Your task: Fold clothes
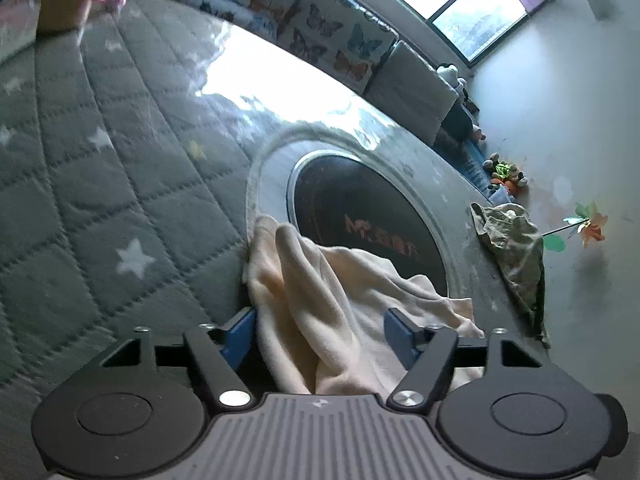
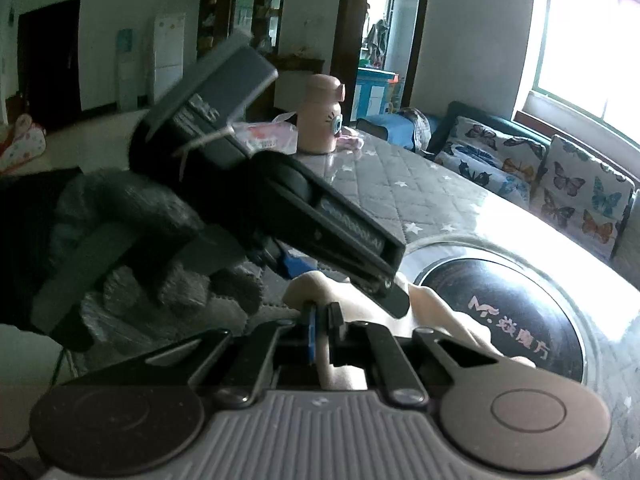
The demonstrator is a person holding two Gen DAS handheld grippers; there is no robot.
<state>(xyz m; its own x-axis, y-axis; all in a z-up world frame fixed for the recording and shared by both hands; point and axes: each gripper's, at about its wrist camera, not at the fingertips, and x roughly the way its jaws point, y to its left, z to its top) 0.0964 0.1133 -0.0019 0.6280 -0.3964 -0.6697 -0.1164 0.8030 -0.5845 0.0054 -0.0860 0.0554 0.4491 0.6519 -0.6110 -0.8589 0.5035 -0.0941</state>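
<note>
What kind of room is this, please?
Probably a home living room: a sofa with butterfly cushions under a window, a quilted star-print table cover, and a fridge further back.

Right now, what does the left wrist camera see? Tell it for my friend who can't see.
The left gripper hovers with its blue fingers apart around a bunched cream cloth. The cloth lies on a grey quilted table cover with white stars, partly over a round black disc. A crumpled green garment sits at the table's far edge.
</note>
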